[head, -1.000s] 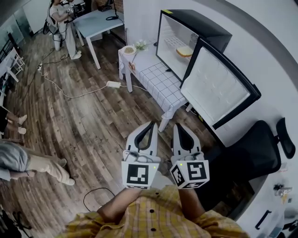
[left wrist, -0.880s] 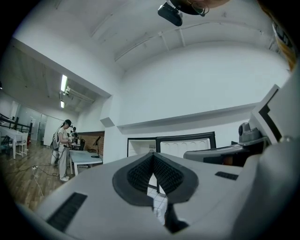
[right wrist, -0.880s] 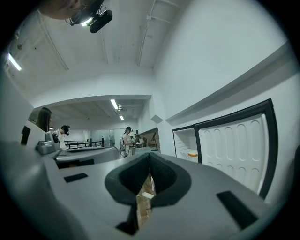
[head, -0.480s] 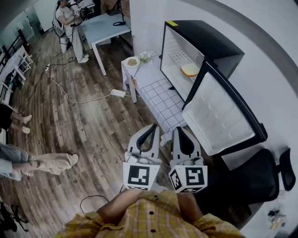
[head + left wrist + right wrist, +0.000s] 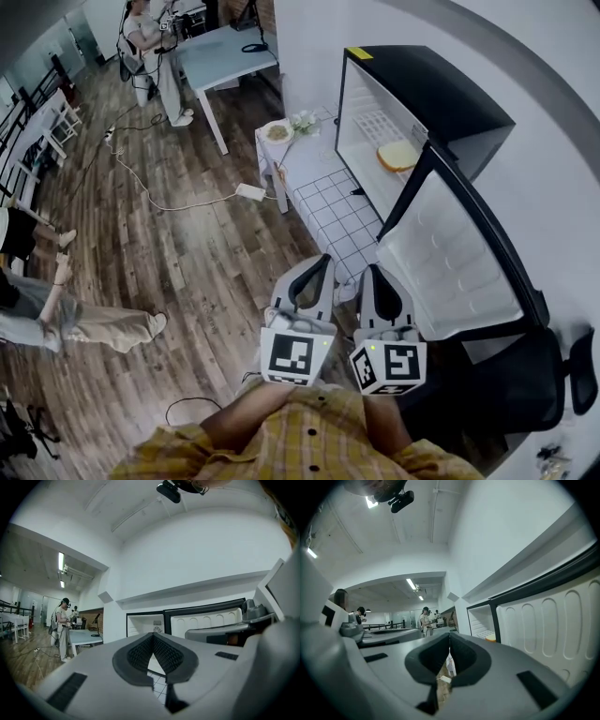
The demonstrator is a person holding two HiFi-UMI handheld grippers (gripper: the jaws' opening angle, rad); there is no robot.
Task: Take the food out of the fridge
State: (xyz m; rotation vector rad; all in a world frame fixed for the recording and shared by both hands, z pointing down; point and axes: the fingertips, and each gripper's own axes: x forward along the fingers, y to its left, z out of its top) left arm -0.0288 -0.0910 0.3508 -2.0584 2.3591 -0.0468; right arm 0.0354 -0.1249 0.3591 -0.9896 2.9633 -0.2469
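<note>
Against the white wall: fridge (image 5: 441,89), black cabinet with a white inside, standing open.
Fridge door (image 5: 450,262): swung wide toward the wearer, with its ribbed white liner showing.
Food (image 5: 398,155): one pale, yellow-brown slab that looks like bread. It lies on the wire shelf inside the fridge, touched by nothing and well apart from both pairs of tongs.
Low surface (image 5: 328,211): covered by a white cloth with a dark grid, just in front of the fridge opening. Its far end carries a plate (image 5: 277,131) with something brown on it, and a small bunch of flowers (image 5: 303,120).
Left tongs (image 5: 325,259): pressed together with nothing between them. They are held level and point toward the low surface and the fridge.
Right tongs (image 5: 375,270): pressed together at the tips and pinching nothing. They sit just beside the left pair, near the lower edge of the fridge door.
Yellow checked shirt (image 5: 300,441): the wearer's, at the bottom of the head view, behind both pairs.
Floor (image 5: 187,253): dark wood planks, with a white power strip (image 5: 251,192) and its cable lying on them.
Far surface (image 5: 225,56): white and long-legged, at the far end of the room. A person (image 5: 155,37) stands beside it.
Left edge of the head view: another person's legs (image 5: 84,323).
Office chair (image 5: 534,375): black, at lower right beyond the door.
</note>
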